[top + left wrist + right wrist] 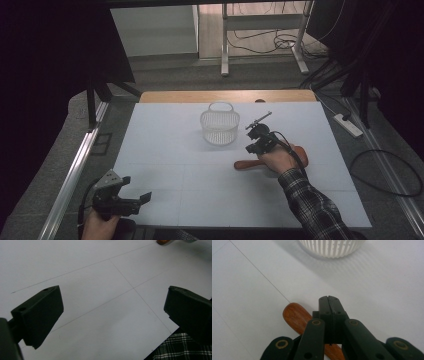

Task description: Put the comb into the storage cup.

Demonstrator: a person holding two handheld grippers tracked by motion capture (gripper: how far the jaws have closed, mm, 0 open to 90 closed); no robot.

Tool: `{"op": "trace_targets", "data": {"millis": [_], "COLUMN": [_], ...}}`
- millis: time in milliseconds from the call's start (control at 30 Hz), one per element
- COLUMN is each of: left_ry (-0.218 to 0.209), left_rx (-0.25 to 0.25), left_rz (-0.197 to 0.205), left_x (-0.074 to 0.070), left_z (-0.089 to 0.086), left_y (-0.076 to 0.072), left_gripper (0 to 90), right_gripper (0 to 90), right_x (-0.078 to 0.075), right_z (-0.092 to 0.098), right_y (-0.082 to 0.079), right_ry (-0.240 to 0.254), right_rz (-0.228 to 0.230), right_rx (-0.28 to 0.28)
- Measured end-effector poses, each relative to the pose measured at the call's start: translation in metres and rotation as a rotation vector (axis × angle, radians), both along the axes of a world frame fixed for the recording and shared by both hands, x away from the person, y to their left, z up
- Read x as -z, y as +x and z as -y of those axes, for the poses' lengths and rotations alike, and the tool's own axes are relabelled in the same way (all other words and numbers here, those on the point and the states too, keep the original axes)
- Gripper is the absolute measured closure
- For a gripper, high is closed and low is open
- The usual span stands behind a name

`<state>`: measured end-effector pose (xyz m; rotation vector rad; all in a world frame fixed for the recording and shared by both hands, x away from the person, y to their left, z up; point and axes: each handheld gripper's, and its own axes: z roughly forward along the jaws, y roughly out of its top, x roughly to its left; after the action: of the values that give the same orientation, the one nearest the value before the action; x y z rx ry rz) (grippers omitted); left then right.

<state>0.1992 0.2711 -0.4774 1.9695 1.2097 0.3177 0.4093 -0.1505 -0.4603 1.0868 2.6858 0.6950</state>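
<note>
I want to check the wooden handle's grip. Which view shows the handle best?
The right gripper view: the wooden handle lies close, under the shut right gripper. The high view shows it small, partly behind the hand; the left gripper view catches one end.

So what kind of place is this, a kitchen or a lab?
Probably a lab or recording studio, not a kitchen: black curtains flank a white table, cables lie loose on the floor, and a power strip sits beside it.

White slotted plastic basket (220, 129) with a loop handle stands upright mid-bench on the white gridded bench top (165, 155), bare wooden edge strip (200, 96) behind it, white power strip (348, 125) on the grey floor at right, black cables (272, 42) coiled under a white frame (225, 37) beyond.
</note>
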Motion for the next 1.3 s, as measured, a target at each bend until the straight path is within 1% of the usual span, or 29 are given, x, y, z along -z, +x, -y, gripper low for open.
{"op": "trace_targets", "data": {"millis": [67, 200, 300, 367, 400, 433, 633, 767, 1000, 1067, 1167, 1200, 1300], "left_ry": [0.000, 0.000, 0.001, 0.001, 0.001, 0.001, 0.000, 0.000, 0.002, 0.001, 0.001, 0.001, 0.003], "left_rx": [0.000, 0.001, 0.002, 0.002, 0.001, 0.001, 0.001, 0.001, 0.002, 0.001, 0.001, 0.001, 0.003], "left_rz": [0.000, 0.001, 0.000, 0.000, 0.001, 0.000, 0.001, 0.001, 0.002, 0.002, 0.002, 0.001, 0.001], "left_x": [0.000, 0.000, 0.000, 0.000, 0.000, 0.000, 0.000, 0.000, 0.000, 0.000, 0.000, 0.000, 0.000], "left_z": [0.000, 0.000, 0.000, 0.000, 0.000, 0.000, 0.000, 0.000, 0.000, 0.000, 0.000, 0.000, 0.000], "left_y": [0.000, 0.000, 0.000, 0.000, 0.000, 0.000, 0.000, 0.000, 0.000, 0.000, 0.000, 0.000, 0.000], "left_gripper": [2.8, 2.8, 2.8, 2.9, 2.9, 2.9, 2.9, 3.0, 3.0, 3.0, 3.0, 3.0, 3.1], "right_gripper": [89.9, 89.9, 89.9, 89.9, 89.9, 89.9, 90.0, 89.9, 89.9, 90.0, 89.9, 90.0, 90.0], "right_x": [0.002, 0.010, 0.016, 0.019, 0.021, 0.027, 0.041, 0.041, 0.039, 0.039, 0.039, 0.039, 0.038], "right_z": [-0.002, -0.004, -0.005, -0.005, -0.005, -0.005, -0.005, -0.007, -0.005, -0.001, 0.002, 0.006, 0.011], "right_y": [0.000, 0.001, 0.002, 0.002, 0.002, 0.001, 0.000, -0.002, -0.012, -0.021, -0.025, -0.031, -0.035], "right_ry": [-0.002, -0.031, -0.020, -0.023, -0.027, -0.035, -0.056, -0.054, -0.061, -0.060, -0.059, -0.048, -0.041], "right_rz": [-0.002, 0.002, -0.001, -0.003, -0.003, -0.011, -0.026, -0.027, -0.037, -0.038, -0.045, -0.061, -0.067], "right_rx": [-0.004, -0.003, 0.006, 0.007, 0.010, 0.011, 0.017, 0.013, -0.006, -0.015, -0.021, -0.022, -0.024]}}
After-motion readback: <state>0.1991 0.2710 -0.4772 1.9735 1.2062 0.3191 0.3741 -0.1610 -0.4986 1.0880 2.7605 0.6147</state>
